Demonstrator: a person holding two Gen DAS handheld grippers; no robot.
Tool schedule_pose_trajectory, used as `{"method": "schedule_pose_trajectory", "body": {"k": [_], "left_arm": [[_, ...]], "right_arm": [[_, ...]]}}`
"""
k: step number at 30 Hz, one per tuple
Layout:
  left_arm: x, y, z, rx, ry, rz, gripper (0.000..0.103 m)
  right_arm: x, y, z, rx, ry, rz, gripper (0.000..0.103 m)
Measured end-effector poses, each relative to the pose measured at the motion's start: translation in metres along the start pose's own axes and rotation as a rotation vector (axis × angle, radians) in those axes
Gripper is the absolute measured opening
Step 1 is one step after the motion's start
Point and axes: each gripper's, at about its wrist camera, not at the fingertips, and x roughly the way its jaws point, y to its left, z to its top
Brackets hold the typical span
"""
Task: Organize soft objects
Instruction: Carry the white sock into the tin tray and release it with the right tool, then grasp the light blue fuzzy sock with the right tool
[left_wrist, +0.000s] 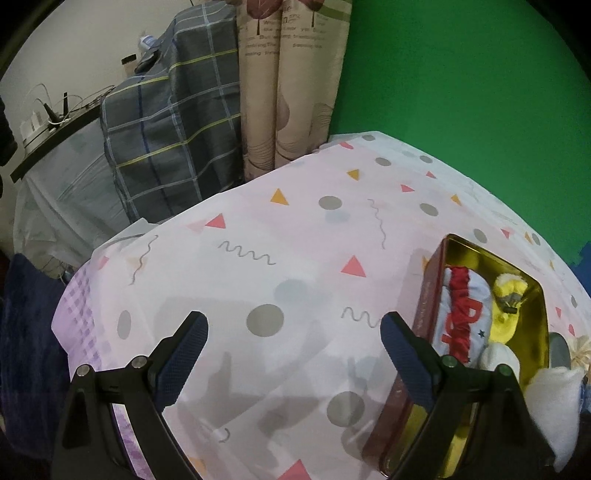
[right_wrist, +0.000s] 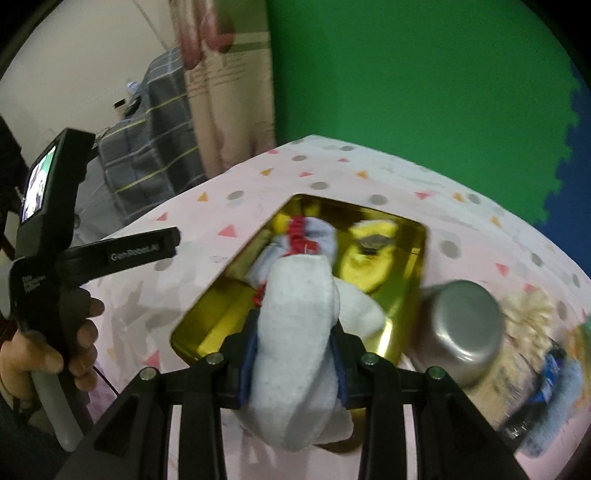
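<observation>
- Your right gripper (right_wrist: 293, 334) has its jaws clenched on a white sock (right_wrist: 295, 343). The soft roll bulges out above and below the blue pads.
- You hold that sock right over the near end of the gold tin (right_wrist: 207, 328), which sits open on the bench (left_wrist: 295, 236).
- In the tin there is a pale blue sock with red letters (left_wrist: 461, 317) along the left side, and a yellow sock (left_wrist: 508, 299) beside it toward the far right corner.
- Another white sock (right_wrist: 360, 308) lies in the tin just past the one you hold.
- Your left gripper (left_wrist: 293, 332) has its jaws spread wide and there is nothing between them. It hangs over bare cloth, just left of the tin.
- In the right wrist view you can see your left hand (right_wrist: 55, 347) wrapped around the handle of that gripper, at the left edge.
- The bench wears a pale cloth with grey dots, pink and orange triangles and grey squiggles.
- A shiny metal cup (right_wrist: 461, 328) lies on its side just right of the tin. It is blurry.
- A cream fluffy thing (right_wrist: 530, 310) sits next to the cup, and something blue is near it. Both are too blurry to name.
- Behind the bench there is a green wall (left_wrist: 461, 74), a beige curtain (left_wrist: 291, 92) and a grey checked cloth (left_wrist: 173, 125) draped over something.
</observation>
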Motion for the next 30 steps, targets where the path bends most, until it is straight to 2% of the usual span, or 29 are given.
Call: {"method": "schedule_pose_trajectory", "body": {"k": [10, 13, 16, 18, 24, 30], "left_arm": [[0.003, 0.005, 0.001, -0.025, 0.012, -0.002, 0.093], [0.003, 0.003, 0.0, -0.022, 0.015, -0.012, 0.093], [0.0, 0.001, 0.0, -0.023, 0.01, -0.023, 0.093], [-0.001, -0.003, -0.002, -0.015, 0.007, -0.028, 0.093], [-0.005, -0.011, -0.004, 0.009, -0.014, -0.026, 0.093], [-0.006, -0.022, -0.009, 0.042, -0.003, -0.035, 0.093]], "right_arm": [[0.044, 0.019, 0.003, -0.04, 0.071, 0.017, 0.036], [0.046, 0.018, 0.003, -0.045, 0.077, 0.001, 0.042], [0.042, 0.015, 0.004, -0.036, 0.068, -0.006, 0.047], [0.039, 0.013, 0.004, -0.031, 0.058, -0.002, 0.054], [0.017, 0.008, 0.002, -0.016, 0.028, -0.011, 0.055], [-0.021, -0.03, -0.015, 0.045, 0.003, -0.098, 0.056]]}}
